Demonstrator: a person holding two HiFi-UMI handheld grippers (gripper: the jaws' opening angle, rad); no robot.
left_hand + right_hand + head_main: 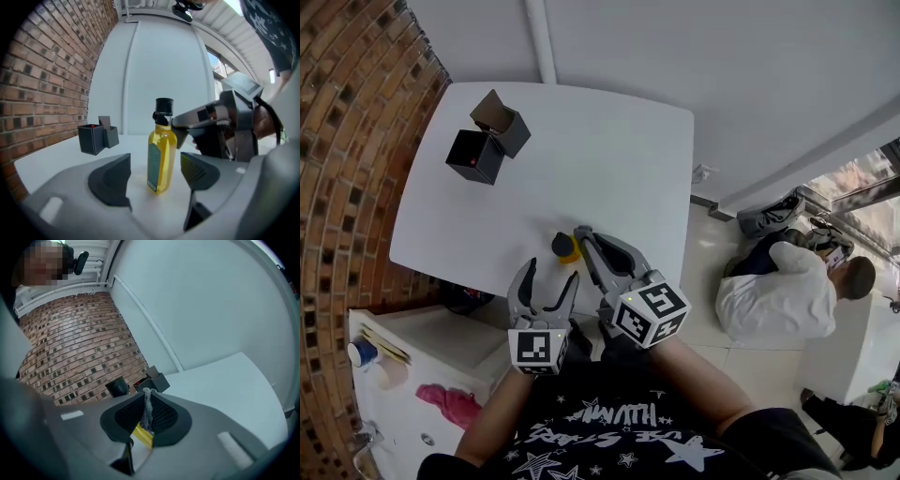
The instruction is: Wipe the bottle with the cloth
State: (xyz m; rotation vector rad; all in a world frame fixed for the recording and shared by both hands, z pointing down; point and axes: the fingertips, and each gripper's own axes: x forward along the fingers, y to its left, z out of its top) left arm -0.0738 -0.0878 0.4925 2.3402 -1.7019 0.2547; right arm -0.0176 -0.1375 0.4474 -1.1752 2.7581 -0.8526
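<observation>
The yellow, black-capped bottle (pixel 161 150) stands at the white counter's (pixel 609 169) near edge between the left gripper's (pixel 551 277) spread fingers, untouched. The right gripper's (pixel 583 236) fingers clamp the grey cloth (pixel 147 409) beside its neck. The left should probably grip the body before wiping, lest it tip.

Grey left gripper (pixel 551 274), starry black shirt (pixel 614 427)
</observation>
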